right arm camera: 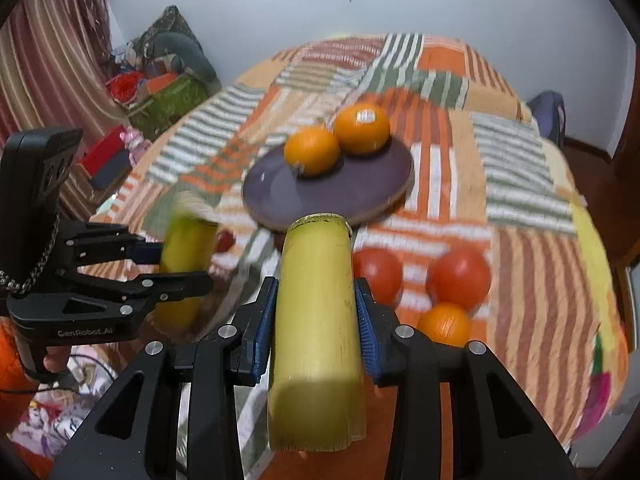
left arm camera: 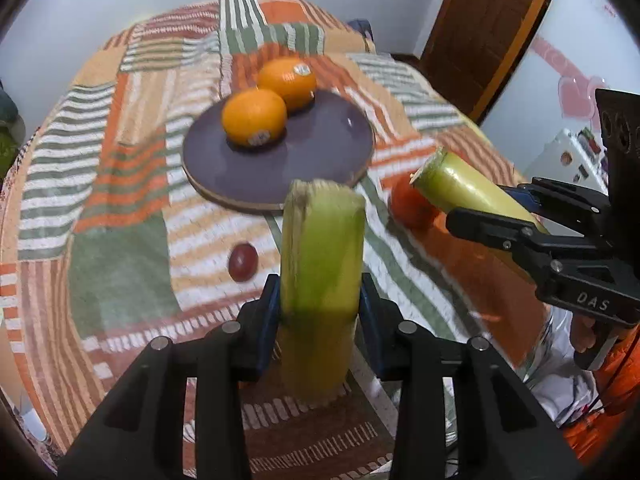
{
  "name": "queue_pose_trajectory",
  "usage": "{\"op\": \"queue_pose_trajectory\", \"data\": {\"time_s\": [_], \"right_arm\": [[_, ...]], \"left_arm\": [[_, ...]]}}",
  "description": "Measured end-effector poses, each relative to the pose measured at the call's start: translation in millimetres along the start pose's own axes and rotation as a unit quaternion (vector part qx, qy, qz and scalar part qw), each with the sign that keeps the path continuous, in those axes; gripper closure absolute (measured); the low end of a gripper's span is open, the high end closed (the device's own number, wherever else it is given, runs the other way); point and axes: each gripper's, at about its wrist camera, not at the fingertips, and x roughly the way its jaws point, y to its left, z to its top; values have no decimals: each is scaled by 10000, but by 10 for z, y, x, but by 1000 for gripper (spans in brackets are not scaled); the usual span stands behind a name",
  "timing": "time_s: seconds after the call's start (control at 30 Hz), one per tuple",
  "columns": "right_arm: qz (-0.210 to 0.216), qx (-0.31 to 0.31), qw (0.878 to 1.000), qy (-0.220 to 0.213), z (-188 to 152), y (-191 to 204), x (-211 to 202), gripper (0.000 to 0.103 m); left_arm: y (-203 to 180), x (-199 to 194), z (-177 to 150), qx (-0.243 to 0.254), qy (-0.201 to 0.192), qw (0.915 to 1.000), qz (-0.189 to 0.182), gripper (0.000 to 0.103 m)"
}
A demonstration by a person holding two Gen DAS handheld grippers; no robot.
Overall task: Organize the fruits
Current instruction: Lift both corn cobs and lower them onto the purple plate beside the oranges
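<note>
Fruits lie spread over a bed (right arm camera: 532, 216) with a striped patchwork cover: two oranges (left arm camera: 254, 117) (left arm camera: 287, 81) sit touching each other on a dark round plate (left arm camera: 328, 148) near the middle. Each gripper is clamped on a yellow-green sugarcane piece: the left gripper (left arm camera: 320, 300) on one piece (left arm camera: 322, 248), the right gripper (right arm camera: 316, 316) on another (right arm camera: 316, 300). Two tomatoes (right arm camera: 378, 274) (right arm camera: 459, 274) and a small orange (right arm camera: 445, 324) rest close together beside the plate, toward the bed's right edge. A dark red fruit (left arm camera: 243, 262) lies alone on the plate's near side.
</note>
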Motion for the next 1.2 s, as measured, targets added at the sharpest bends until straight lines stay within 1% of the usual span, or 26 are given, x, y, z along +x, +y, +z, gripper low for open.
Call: {"op": "queue_pose_trajectory", "data": {"time_s": [0.33,0.47,0.6,0.87,1.03,1.2], "right_arm": [[-148,-248,9987,-414,414,28,-8,69],[-210,-336,9979,-522,569,18,18,69],[-256,-399,9974,-537,675,0,86,69],[-354,-485,9973,-423,828,-58,312,69],[-377,-521,9975,-307,918,-106,477,69],[-388,-584,9974,-160,971,-153,661,69]], "left_arm": [[146,-207,265,-182,-443,9988,81,67],[221,-223,366,-245,-535,9982,117,67],[304,-200,475,-306,-594,9977,147,67],[463,-11,645,-406,-444,9982,72,67],[506,187,721,-398,-255,9989,-68,67],[573,271,818,-479,-229,9984,-201,67]]}}
